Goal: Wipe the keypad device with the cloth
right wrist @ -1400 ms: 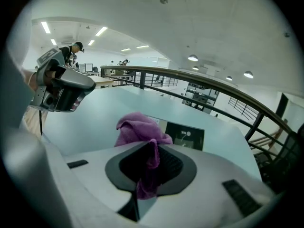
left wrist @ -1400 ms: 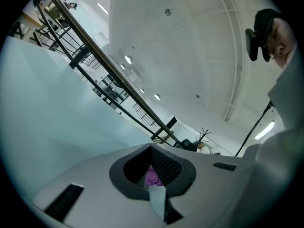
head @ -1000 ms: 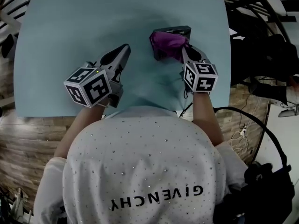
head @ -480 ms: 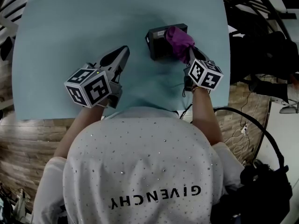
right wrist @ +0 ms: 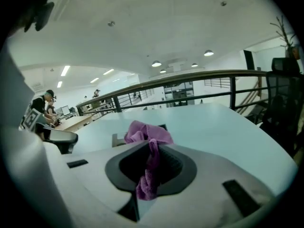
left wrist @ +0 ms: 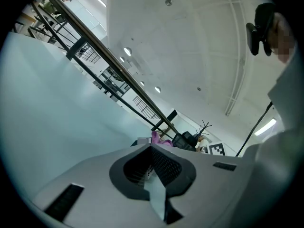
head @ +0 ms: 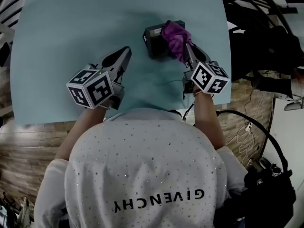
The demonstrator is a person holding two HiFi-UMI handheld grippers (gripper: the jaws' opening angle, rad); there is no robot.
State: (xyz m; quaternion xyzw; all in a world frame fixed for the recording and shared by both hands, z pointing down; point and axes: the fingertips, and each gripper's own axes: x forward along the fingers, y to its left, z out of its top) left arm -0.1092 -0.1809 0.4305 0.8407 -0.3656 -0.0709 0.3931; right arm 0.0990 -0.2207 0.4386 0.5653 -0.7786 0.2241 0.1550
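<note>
A dark keypad device (head: 153,38) lies on the pale blue table (head: 66,27), right of centre. A purple cloth (head: 175,37) is bunched over its right part. My right gripper (head: 186,50) is shut on the cloth, and in the right gripper view a strip of cloth (right wrist: 148,141) hangs pinched between the jaws with the device's edge (right wrist: 118,139) just beyond. My left gripper (head: 126,51) rests to the left of the device, apart from it, shut on nothing. In the left gripper view the cloth (left wrist: 157,138) shows small past the shut tips (left wrist: 151,149).
The table's right edge runs close beside the device. Dark chairs and bags (head: 266,51) stand beyond that edge, and cables (head: 247,127) trail on the wooden floor. The person's white shirt (head: 142,170) fills the lower head view.
My right gripper has dragged the cloth from the device's left part across to its right part. The device's left face now shows. The left gripper has stayed put.
</note>
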